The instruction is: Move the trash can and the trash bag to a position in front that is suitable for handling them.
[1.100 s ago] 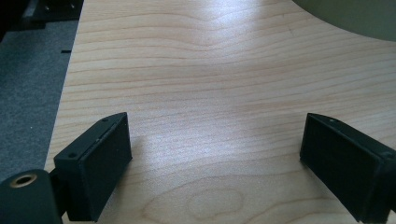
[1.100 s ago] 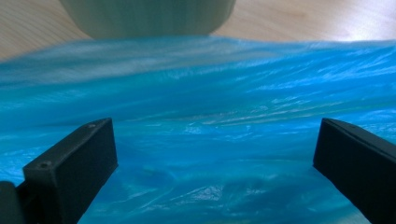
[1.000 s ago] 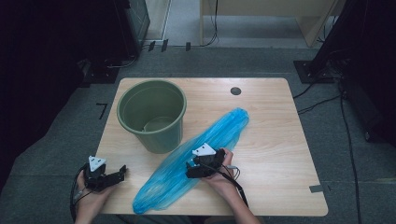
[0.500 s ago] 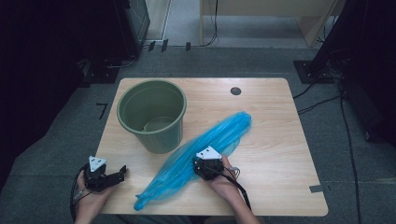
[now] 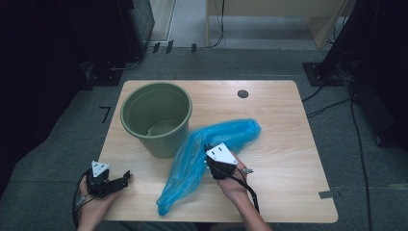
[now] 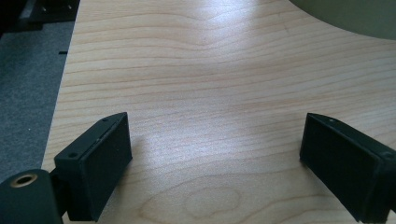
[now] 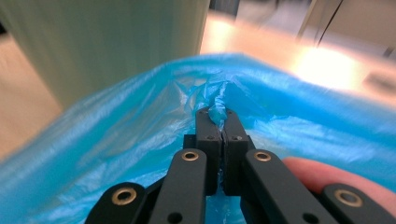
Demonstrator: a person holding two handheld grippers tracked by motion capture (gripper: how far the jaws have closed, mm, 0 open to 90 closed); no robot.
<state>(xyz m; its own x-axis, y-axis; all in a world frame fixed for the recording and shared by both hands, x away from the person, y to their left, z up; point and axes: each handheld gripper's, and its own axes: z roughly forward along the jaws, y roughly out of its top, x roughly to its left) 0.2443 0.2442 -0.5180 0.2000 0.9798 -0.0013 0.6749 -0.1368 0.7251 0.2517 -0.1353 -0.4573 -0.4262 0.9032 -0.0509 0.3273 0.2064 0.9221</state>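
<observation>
A long blue plastic bag (image 5: 226, 134) lies slantwise across the wooden table (image 5: 284, 168), from beside the green bucket (image 5: 156, 118) down to the front edge. My right gripper (image 5: 208, 150) is at the bag's middle. Its jaws have just been closing and now pinch a fold of the blue bag (image 7: 140, 135), with the right gripper (image 7: 217, 115) shut on it and the bucket wall (image 7: 116, 42) close behind. The pinched part is raised off the table. My left gripper (image 5: 126, 177) rests at the front left corner. In its own view the left gripper (image 6: 215, 158) stands wide open over bare wood.
The bucket's rim (image 6: 355, 21) shows at the top right of the left gripper view. A round dark grommet (image 5: 243, 94) sits in the table's far side. Grey carpet surrounds the table, with dark equipment and cables at the left and right.
My right gripper has shut on the bag's middle and risen, pulling the film up into a bunched ridge. The bag's lower end has drawn in. The left gripper has stayed put.
</observation>
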